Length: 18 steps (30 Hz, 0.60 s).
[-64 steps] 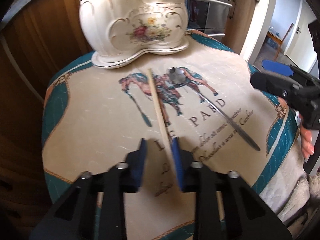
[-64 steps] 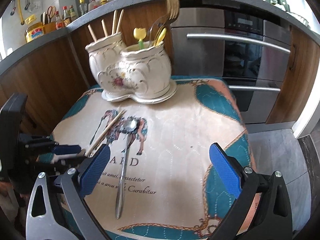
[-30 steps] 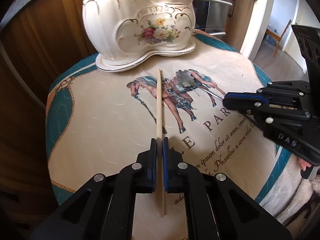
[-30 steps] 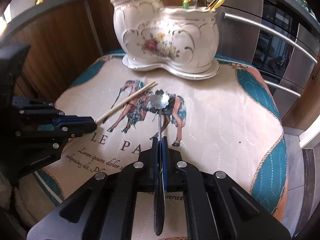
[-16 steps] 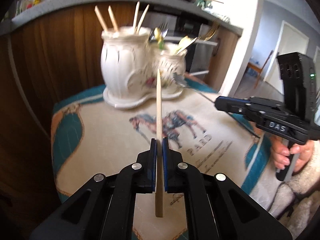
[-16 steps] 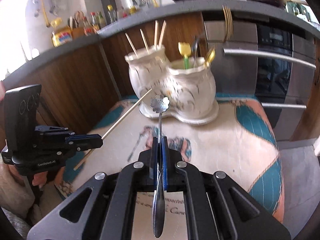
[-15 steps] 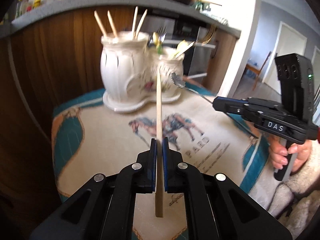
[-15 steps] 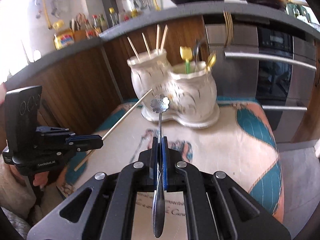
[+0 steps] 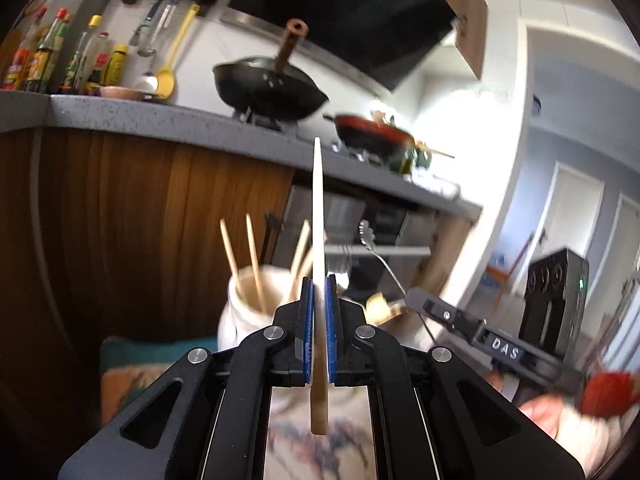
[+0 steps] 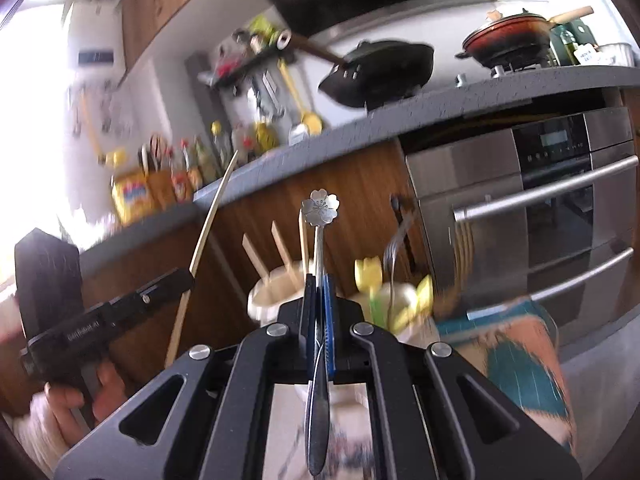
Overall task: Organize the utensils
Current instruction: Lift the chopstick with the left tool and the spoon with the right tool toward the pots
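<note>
My left gripper is shut on a wooden chopstick that points steeply up in front of the white ceramic utensil holder. My right gripper is shut on a metal spoon with a flower-shaped bowl, also tipped upward before the holder. The holder's left pot has several chopsticks; its right pot has a yellow-topped utensil and forks. Each gripper shows in the other's view: the right gripper, the left gripper.
The holder stands on a patterned cloth with teal and orange border. Behind is a wood-fronted counter with a black wok, red pan, bottles and a steel oven.
Both grippers have lifted and tilted up sharply with their utensils. The views now look over the holder's rim at the counter, and the tablecloth has dropped almost out of sight.
</note>
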### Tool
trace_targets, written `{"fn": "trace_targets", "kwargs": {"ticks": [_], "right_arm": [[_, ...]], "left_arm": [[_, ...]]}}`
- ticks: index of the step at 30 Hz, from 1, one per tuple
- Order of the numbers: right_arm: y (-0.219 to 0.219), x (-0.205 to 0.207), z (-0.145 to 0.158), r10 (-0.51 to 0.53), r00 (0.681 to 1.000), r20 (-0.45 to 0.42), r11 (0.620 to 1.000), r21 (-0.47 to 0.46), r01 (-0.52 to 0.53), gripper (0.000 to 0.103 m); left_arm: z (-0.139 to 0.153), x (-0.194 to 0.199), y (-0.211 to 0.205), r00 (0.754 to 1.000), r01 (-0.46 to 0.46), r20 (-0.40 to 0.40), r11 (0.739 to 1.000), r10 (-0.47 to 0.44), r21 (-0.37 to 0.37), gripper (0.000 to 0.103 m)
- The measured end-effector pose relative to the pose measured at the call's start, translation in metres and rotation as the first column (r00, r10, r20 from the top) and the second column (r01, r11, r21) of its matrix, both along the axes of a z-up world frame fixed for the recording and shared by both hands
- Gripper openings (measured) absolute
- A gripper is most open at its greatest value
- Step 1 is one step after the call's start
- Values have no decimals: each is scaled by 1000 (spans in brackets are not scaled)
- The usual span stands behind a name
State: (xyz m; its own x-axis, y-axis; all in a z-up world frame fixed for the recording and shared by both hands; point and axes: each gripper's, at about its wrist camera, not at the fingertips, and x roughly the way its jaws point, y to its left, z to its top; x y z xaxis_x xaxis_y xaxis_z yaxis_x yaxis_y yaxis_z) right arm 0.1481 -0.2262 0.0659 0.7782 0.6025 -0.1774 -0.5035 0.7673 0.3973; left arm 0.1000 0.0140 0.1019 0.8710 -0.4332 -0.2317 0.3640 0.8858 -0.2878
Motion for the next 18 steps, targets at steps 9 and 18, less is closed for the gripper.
{"fn": "trace_targets", "kwargs": {"ticks": [9,18], "right_arm": [[15,50,4,-51,998,35,997,62,49,4],[32,64,-13,-104,993,64,995,6,104,4]], "left_arm": [[5,59,-7,998,-28,48,998,30,-48,6],[-22,69,-21,990,-79,117,997,77,18,7]]}}
